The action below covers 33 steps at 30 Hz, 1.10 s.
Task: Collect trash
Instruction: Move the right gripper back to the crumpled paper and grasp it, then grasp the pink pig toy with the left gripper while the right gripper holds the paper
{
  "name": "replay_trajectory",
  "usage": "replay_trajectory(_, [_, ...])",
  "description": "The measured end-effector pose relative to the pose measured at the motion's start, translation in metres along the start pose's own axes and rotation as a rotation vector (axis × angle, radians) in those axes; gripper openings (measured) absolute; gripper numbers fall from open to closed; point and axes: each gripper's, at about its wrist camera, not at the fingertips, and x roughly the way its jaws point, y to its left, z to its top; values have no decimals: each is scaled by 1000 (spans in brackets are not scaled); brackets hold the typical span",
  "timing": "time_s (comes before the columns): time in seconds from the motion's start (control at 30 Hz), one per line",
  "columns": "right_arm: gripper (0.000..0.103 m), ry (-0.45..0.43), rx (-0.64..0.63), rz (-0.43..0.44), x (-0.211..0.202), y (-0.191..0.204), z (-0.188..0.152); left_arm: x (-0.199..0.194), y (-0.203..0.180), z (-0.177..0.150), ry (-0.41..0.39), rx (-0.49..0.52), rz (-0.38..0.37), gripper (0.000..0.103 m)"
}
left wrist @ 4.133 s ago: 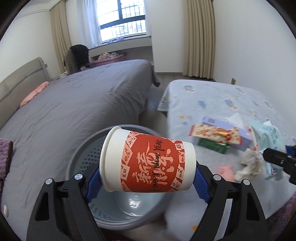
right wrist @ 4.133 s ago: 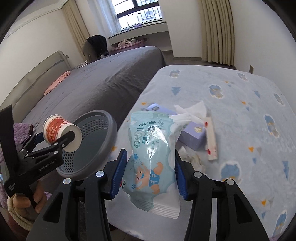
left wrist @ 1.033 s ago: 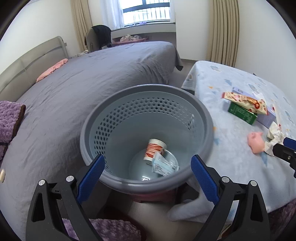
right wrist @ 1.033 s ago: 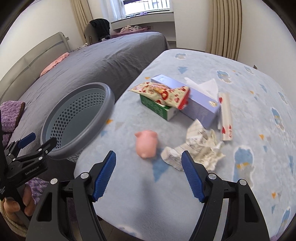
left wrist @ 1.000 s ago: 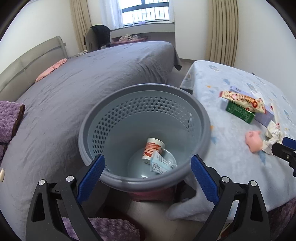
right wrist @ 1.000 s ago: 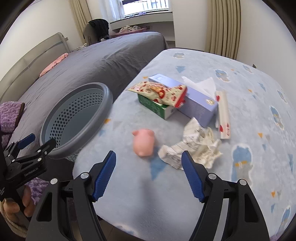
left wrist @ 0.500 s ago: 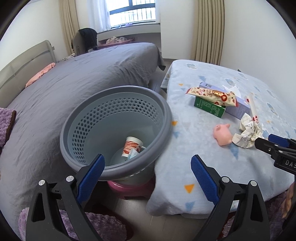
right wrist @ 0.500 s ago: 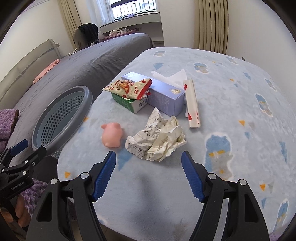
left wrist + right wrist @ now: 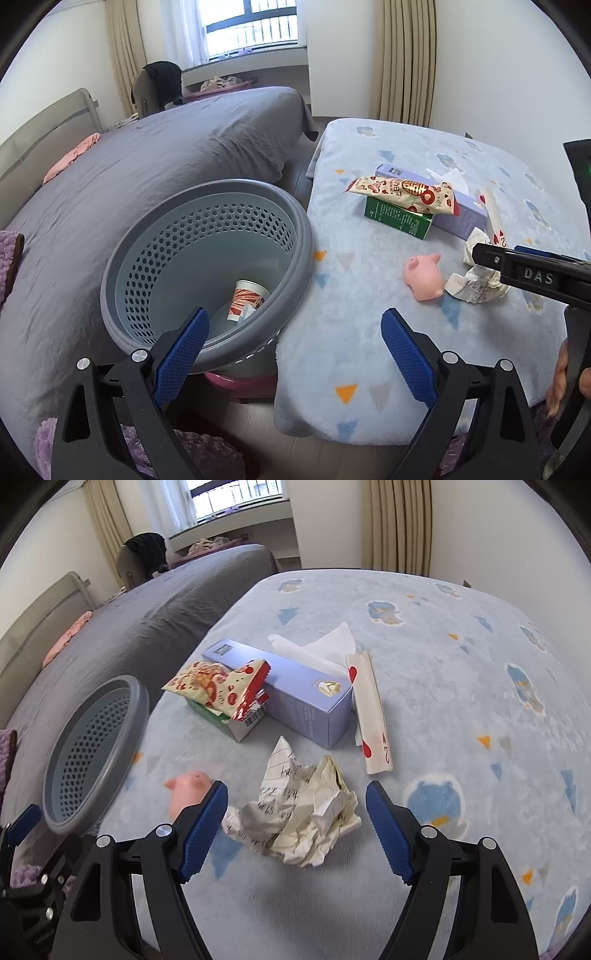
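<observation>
A crumpled sheet of written paper (image 9: 303, 812) lies on the light-blue blanket between the fingers of my right gripper (image 9: 297, 830), which is open and empty just above it. The paper also shows in the left wrist view (image 9: 476, 284). A grey perforated basket (image 9: 295, 236) stands beside the bed and holds a red-and-white paper cup (image 9: 247, 299) and a wrapper. My left gripper (image 9: 291, 354) is open and empty, over the basket's near rim. A pink pig toy (image 9: 188, 786) lies left of the paper.
A snack wrapper (image 9: 218, 683) lies on a green box (image 9: 236, 727), next to a purple tissue box (image 9: 306, 698) and a long white heart-printed box (image 9: 369, 705). A grey bed (image 9: 147, 147) lies left of the basket. A purple rug (image 9: 207, 454) covers the floor below.
My right gripper has moved forward and down over the crumpled paper. My left gripper has swung right, away from the basket's middle. Earlier the cup and the wipes pack went into the basket.
</observation>
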Motion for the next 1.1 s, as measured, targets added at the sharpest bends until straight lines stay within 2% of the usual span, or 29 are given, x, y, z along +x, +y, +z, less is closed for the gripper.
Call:
replay_trajectory(0.17, [74, 39, 18, -51, 16, 0, -1, 3, 1, -1, 9, -6, -2, 92])
replay_trajectory(0.4, [73, 54, 31, 3, 22, -2, -8, 5, -1, -2, 18, -3, -5, 92])
replay_trajectory(0.5, [64, 53, 44, 46, 21, -5, -11, 5, -4, -2, 21, 0, -4, 92])
replay_trajectory(0.6, [60, 47, 53, 78, 17, -8, -12, 6, -8, -1, 28, 3, -4, 92])
replay_trajectory(0.87, [59, 18, 72, 131, -3, -20, -15, 10, -24, 4, 50, 0, -27, 92])
replay_trajectory(1.0, [59, -6, 80, 132, -19, -32, -20, 15, -37, 9, 68, -1, -48, 92])
replay_trajectory(1.1, [59, -15, 78, 93, -28, -43, -29, 21, -48, 14, 72, 2, -57, 92])
